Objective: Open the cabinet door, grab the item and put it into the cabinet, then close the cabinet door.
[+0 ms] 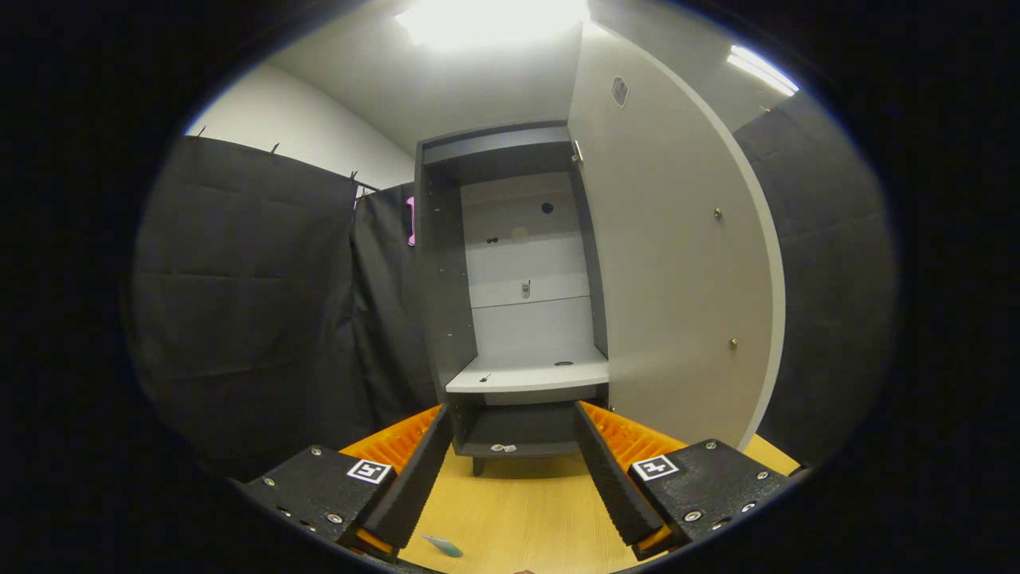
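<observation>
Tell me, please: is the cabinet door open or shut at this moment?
Open. The cabinet door is swung out to the right, so the cabinet interior and its shelf are exposed. The gripper is open, holding nothing.

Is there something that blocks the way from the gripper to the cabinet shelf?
Nothing visible does. The cabinet door is swung open to the right, and the shelf lies bare beyond the open gripper, whose fingers hold nothing. A small bluish object lies on the wooden surface near the left finger.
</observation>
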The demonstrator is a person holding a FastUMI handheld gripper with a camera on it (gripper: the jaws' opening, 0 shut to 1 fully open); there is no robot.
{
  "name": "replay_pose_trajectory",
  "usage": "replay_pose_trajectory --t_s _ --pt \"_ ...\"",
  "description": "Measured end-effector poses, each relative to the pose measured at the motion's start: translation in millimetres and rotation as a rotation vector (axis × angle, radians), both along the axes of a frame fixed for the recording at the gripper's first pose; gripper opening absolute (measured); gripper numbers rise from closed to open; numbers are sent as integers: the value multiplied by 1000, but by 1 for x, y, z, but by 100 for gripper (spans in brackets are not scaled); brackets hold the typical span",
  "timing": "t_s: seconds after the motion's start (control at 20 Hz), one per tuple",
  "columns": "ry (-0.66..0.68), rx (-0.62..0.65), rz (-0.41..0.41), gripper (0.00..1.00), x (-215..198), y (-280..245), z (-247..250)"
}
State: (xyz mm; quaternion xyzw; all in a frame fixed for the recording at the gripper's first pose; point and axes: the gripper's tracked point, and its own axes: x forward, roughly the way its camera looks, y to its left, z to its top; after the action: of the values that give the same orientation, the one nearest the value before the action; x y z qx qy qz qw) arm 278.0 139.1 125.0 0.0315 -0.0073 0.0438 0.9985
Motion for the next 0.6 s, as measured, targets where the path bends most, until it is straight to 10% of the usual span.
replay_pose_trajectory --t_s 0.6 --pt "111 0 96 94 -12 34 -58"
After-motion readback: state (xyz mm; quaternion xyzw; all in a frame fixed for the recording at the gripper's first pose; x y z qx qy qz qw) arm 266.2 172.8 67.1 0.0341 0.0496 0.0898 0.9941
